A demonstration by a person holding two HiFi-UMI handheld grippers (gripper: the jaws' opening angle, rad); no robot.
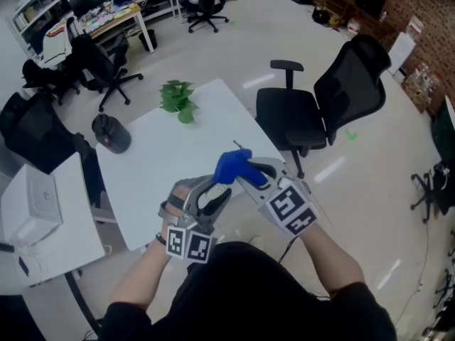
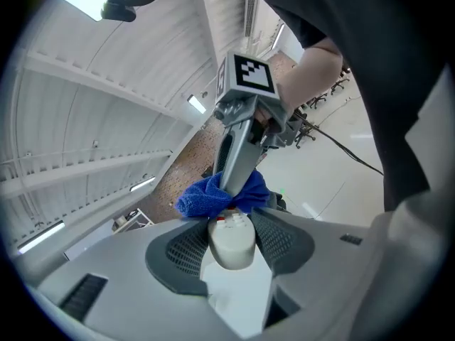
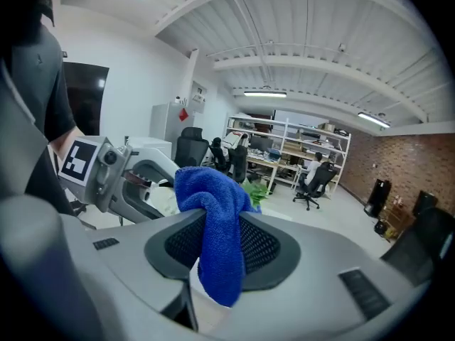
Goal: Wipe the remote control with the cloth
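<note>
In the left gripper view, my left gripper (image 2: 231, 241) is shut on the near end of a white remote control (image 2: 232, 247) with red buttons. The remote's far end lies under a bunched blue cloth (image 2: 213, 195). My right gripper (image 3: 220, 246) is shut on that blue cloth (image 3: 217, 233), which hangs in a fold between its jaws. In the head view both grippers meet over the near edge of the white table (image 1: 160, 158), the left gripper (image 1: 212, 196) below and left of the right gripper (image 1: 245, 170), with the cloth (image 1: 231, 165) between them.
A green plant (image 1: 177, 98) stands at the table's far end and a dark round object (image 1: 111, 132) sits at its left edge. A black office chair (image 1: 323, 109) stands to the right. A white box (image 1: 32, 204) rests on a side desk at left.
</note>
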